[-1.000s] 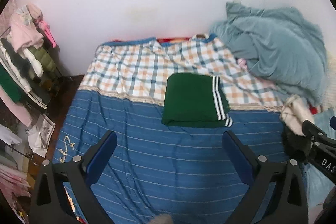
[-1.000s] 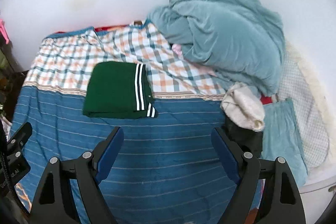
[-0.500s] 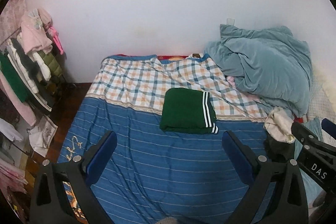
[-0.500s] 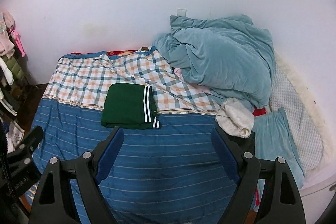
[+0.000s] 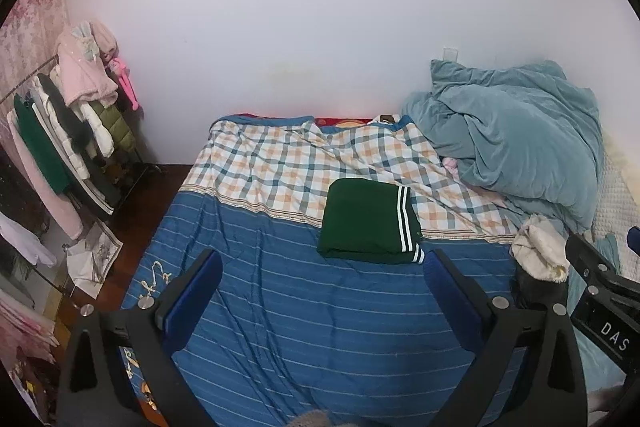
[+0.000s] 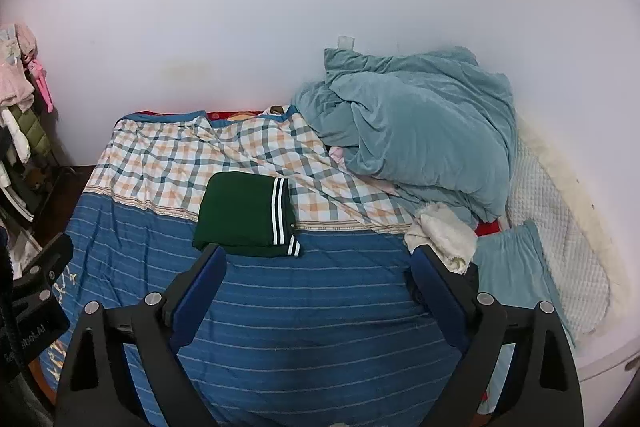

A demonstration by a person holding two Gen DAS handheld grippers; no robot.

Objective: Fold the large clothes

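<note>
My left hand-held gripper [image 5: 322, 275] hangs above the near end of the bed [image 5: 320, 327], its two blue-padded fingers [image 5: 192, 293] spread wide with nothing between them. My right hand-held gripper [image 6: 318, 273] is released too; its jaws have just been opening a little further, and only the blue striped bedspread [image 6: 320, 327] shows in the gap.

The green garment [image 5: 366, 221] lies folded into a neat rectangle in the middle of the bed, white stripes along its right edge (three of them, running front to back). It straddles the seam where the striped blue cloth meets the checked sheet [image 5: 288, 163]. Neither gripper touches it; in the right view the left fingertip overlaps its near edge, though whether that is contact I cannot tell.

A rumpled teal blanket [image 6: 416, 135] is heaped at the far right corner, against the wall. A cream bundle of cloth [image 6: 444, 231] sits just beside it. A rack of hanging clothes [image 5: 68, 131] stands to the left of the bed.
</note>
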